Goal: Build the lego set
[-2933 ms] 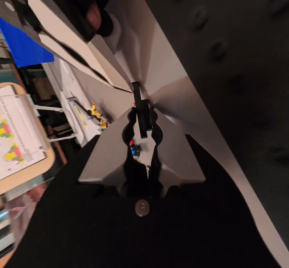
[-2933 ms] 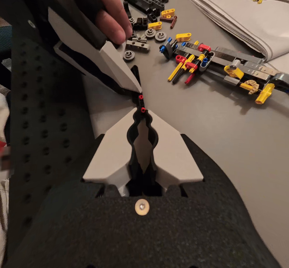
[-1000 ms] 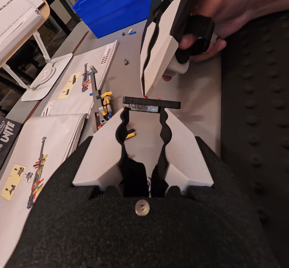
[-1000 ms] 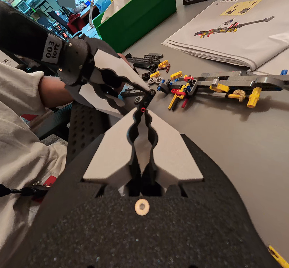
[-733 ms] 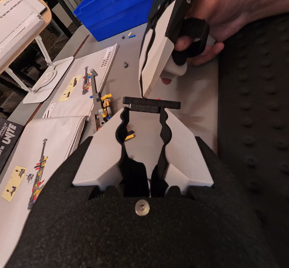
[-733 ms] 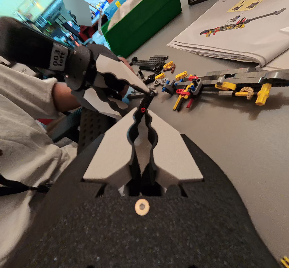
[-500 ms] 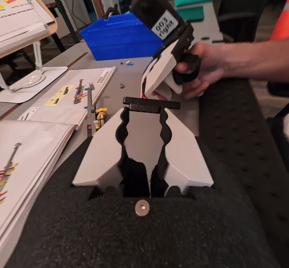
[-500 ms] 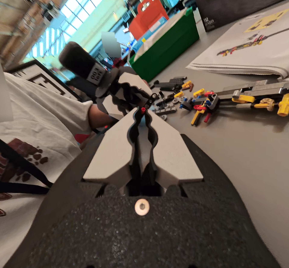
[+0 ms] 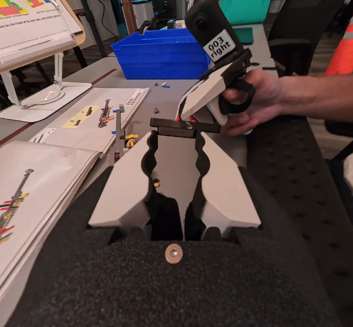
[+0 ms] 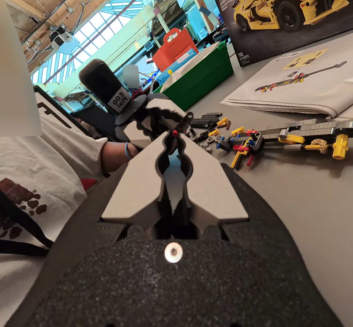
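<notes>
Pin (image 10: 174,133), red, sat pinched in the right gripper (image 10: 172,135), touching the black beam (image 9: 184,127) clamped across the left gripper (image 9: 176,133). Seating it probably needed square alignment with a beam hole, then a straight push.

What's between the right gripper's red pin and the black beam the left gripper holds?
Nothing visible. The right gripper pinches the red pin right at the black beam clamped across the left gripper.

tools (image 9: 176,132): 2 | bins (image 9: 162,58): 2 | booklets (image 9: 91,115): 2 | set box (image 10: 286,12): 1
</notes>
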Demonstrator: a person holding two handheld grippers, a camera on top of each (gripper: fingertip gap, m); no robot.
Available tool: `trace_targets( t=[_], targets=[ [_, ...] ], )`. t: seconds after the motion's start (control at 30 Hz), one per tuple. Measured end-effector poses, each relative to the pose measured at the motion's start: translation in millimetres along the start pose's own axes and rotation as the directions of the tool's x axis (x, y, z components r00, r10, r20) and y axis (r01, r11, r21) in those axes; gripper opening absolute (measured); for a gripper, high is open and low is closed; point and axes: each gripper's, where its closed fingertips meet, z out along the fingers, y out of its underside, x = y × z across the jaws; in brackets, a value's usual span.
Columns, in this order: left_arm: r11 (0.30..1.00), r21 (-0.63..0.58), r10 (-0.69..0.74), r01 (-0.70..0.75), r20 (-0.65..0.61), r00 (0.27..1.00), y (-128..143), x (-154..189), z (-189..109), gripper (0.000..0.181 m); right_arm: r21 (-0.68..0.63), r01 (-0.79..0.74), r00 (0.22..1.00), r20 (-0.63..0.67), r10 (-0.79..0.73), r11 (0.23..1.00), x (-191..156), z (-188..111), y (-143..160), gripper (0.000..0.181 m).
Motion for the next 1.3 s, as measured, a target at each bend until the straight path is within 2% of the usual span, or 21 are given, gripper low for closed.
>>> trace_targets(
  t=[0.1,0.23,0.4,0.5,0.67,0.87,1.13,1.3],
  targets=[
    [0.988,-0.057,0.148,-0.145,0.054,0.987,6.4,-0.6,-1.0,0.038,-0.050,0.011,1.000,-0.020,-0.012,0.999,2.5,0.8,7.2,0.003],
    [0.906,-0.178,0.407,-0.384,0.116,0.906,19.0,0.4,-1.9,0.037,-0.147,0.034,0.998,-0.051,-0.041,0.989,7.7,0.8,21.2,0.003],
    [0.852,-0.219,0.503,-0.475,0.092,0.860,26.5,6.4,-4.6,0.038,-0.213,0.027,0.999,-0.028,-0.033,0.977,6.4,1.9,31.1,0.002],
    [0.860,-0.221,0.487,-0.460,0.084,0.870,27.7,6.6,-4.4,0.038,-0.220,0.020,0.999,-0.027,-0.026,0.975,6.9,2.2,32.2,0.002],
    [0.928,-0.165,0.348,-0.334,0.063,0.935,22.0,6.6,-3.3,0.037,-0.179,0.012,1.000,-0.015,-0.015,0.984,5.1,1.1,25.9,0.003],
    [0.923,-0.179,0.358,-0.342,0.068,0.931,23.6,6.1,-1.6,0.037,-0.180,0.034,0.999,-0.030,-0.040,0.983,6.6,0.7,26.4,0.003],
    [0.969,-0.128,0.219,-0.210,0.057,0.974,18.0,3.4,-0.2,0.037,-0.130,0.147,0.984,-0.084,-0.159,0.981,7.0,0.5,17.5,0.003],
    [0.971,-0.121,0.213,-0.204,0.059,0.975,16.9,1.7,-0.5,0.037,-0.128,0.213,0.966,-0.120,-0.229,0.969,7.5,1.3,15.3,0.003]
  ],
)
